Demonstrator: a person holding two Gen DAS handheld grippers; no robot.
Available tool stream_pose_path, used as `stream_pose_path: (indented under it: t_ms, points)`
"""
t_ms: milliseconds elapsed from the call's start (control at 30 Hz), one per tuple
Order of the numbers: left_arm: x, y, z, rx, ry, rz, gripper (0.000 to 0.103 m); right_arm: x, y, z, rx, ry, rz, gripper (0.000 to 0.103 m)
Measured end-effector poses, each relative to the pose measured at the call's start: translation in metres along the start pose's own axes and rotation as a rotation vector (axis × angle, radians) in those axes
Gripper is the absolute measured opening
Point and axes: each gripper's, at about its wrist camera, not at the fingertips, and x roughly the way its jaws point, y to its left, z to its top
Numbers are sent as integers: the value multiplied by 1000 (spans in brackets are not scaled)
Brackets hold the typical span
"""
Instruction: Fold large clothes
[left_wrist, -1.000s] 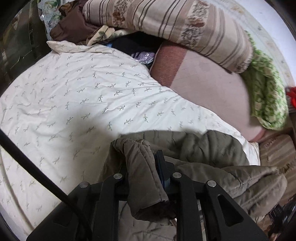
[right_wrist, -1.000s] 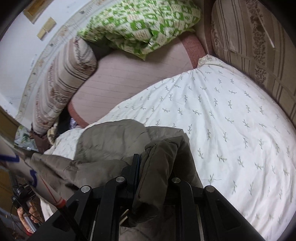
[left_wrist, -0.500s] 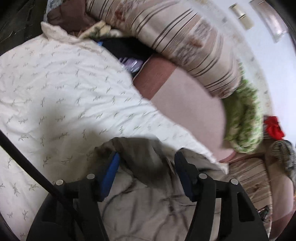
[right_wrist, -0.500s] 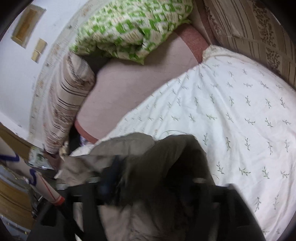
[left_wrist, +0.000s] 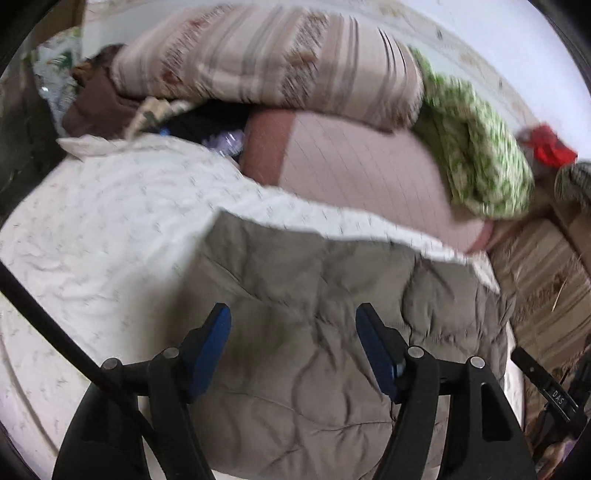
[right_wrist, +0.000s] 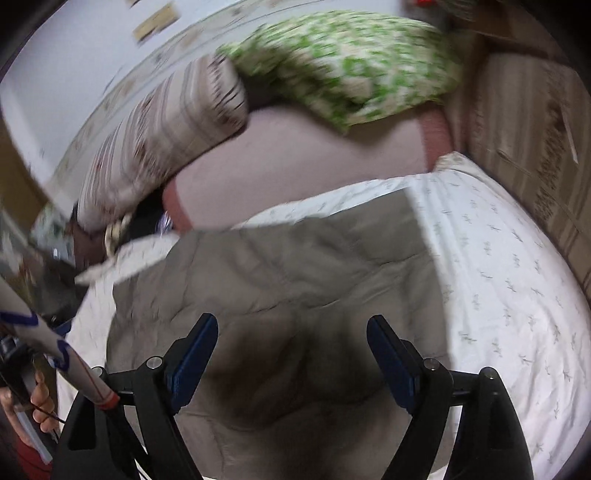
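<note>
An olive-grey padded jacket (left_wrist: 314, 288) lies spread flat on the white leaf-print bedsheet (left_wrist: 110, 221), its far edge straight across. My left gripper (left_wrist: 292, 310) hangs just above the jacket's near part. Its jaws are opening, its blue pads (left_wrist: 207, 354) are wide apart, and nothing is pinched between them. In the right wrist view the same jacket (right_wrist: 295, 266) fills the middle, beside the sheet (right_wrist: 517, 277). My right gripper (right_wrist: 291, 319) hovers over it, jaws also opening, and only flat jacket cloth shows below the gap. The picture is motion-blurred.
At the head of the bed lie a striped rolled quilt (left_wrist: 277, 62), a green patterned quilt (left_wrist: 476, 147) and a pink blanket (left_wrist: 351, 162). Dark clothes (left_wrist: 96, 107) are piled at the far left. A person's hand (right_wrist: 40, 402) shows at the lower left. A striped surface (right_wrist: 535, 129) borders the right side.
Both grippers were shut on bunched folds of the jacket; they have let go, opened wide and pulled back a little. The jacket now lies flat.
</note>
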Motion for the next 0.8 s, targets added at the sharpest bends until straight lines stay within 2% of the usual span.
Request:
stream_pose_path:
  t_ms: [167, 333, 600, 800]
  points:
    - [60, -17, 2, 71, 33, 91, 69, 42, 32, 3, -102, 1, -62, 87]
    - [127, -4, 16, 60, 81, 139, 69, 114, 26, 20, -116, 49, -132, 87]
    - [193, -4, 61, 33, 78, 115, 69, 191, 2, 60, -73, 55, -136, 93]
    - [211, -4, 72, 5, 89, 102, 69, 222, -10, 79, -32, 79, -118, 95]
